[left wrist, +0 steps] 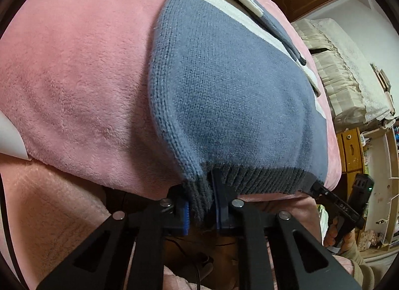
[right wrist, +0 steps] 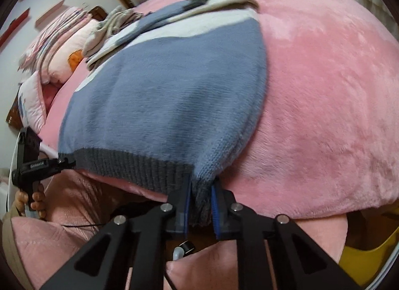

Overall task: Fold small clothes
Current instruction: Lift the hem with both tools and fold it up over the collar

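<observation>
The main risk from here is a lopsided or slipping lift: each gripper has only a small bunch of the ribbed hem (left wrist: 261, 178) between its pads, and that thick, loose knit could creep out if the 2 hands pull apart or rise unevenly, letting a corner drop and skewing the fold. A second risk, as I judge it, is drag, since the sweater (left wrist: 224, 90) lies on a plush pink blanket (left wrist: 74, 65) whose pile may cling to the knit and pull the far end, with its folded sleeves, out of line. The left gripper (left wrist: 200, 211) is closed almost fully, its blue pads pinching the hem's left corner, which is gathered into a narrow fold between the fingers. The right gripper (right wrist: 200, 211) is likewise nearly closed on the hem's right corner, the dark rib squeezed between its 2 pads. The sweater itself lies flat on the blanket, stretching away from both grippers, with its blue body nearest, a white band (right wrist: 199, 26) beyond, and the hem at the blanket's near edge, directly at the fingertips.
</observation>
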Available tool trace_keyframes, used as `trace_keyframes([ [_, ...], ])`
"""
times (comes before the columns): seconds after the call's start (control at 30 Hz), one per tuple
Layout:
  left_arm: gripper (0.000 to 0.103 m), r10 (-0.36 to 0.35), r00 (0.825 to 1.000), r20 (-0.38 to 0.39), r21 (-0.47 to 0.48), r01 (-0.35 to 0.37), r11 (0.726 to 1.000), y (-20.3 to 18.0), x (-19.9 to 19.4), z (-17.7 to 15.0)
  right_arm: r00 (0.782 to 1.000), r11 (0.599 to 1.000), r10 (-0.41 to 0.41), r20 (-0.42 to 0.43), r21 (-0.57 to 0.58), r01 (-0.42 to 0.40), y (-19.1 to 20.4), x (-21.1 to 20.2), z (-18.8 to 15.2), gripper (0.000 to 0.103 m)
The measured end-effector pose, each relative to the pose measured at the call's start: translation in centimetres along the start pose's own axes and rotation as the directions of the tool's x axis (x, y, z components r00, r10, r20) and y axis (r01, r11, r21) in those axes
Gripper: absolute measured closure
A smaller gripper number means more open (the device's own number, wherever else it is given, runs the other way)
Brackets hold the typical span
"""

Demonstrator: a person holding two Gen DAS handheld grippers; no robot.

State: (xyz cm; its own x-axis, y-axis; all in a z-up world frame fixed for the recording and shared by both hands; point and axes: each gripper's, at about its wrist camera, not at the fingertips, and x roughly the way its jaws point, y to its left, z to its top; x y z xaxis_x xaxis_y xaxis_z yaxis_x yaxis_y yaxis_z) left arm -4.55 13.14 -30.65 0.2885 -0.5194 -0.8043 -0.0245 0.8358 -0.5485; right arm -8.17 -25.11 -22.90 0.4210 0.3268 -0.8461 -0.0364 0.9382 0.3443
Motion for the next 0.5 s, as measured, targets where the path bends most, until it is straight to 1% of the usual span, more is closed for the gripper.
trace_keyframes([
  [0.07,0.093,0.016,1.0,0.001,0.01,-0.016,1.0,-0.4,-0.1,0.0,1.0,1.0,0.023,0.013,-0.019,-0.023,0.6,-0.6,0.2,0.09],
  [0.13,0.094,0.009,1.0,0.003,-0.002,-0.009,1.0,-0.6,-0.5,0.1,0.998,0.998,0.05,0.032,-0.034,-0.049,1.1,-1.4,0.4,0.09],
  [0.2,0.094,-0.051,0.999,0.007,-0.06,0.051,0.997,-0.2,-1.1,0.3,0.995,0.996,0.086,0.058,-0.044,-0.083,1.6,-2.5,0.9,0.091],
  [0.33,0.094,-0.141,0.989,0.045,-0.102,0.145,0.984,-0.3,-2.9,0.7,0.983,0.99,0.135,0.121,-0.044,-0.131,2.4,-4.7,2.2,0.091],
  [0.43,0.094,-0.215,0.972,0.093,-0.089,0.223,0.971,-1.5,-4.7,1.6,0.969,0.985,0.17,0.178,-0.051,-0.164,3.1,-6.5,3.6,0.091],
  [0.5,0.094,-0.264,0.955,0.136,-0.068,0.275,0.959,-2.7,-6.2,2.7,0.954,0.981,0.193,0.227,-0.053,-0.186,3.6,-8.0,4.8,0.091],
])
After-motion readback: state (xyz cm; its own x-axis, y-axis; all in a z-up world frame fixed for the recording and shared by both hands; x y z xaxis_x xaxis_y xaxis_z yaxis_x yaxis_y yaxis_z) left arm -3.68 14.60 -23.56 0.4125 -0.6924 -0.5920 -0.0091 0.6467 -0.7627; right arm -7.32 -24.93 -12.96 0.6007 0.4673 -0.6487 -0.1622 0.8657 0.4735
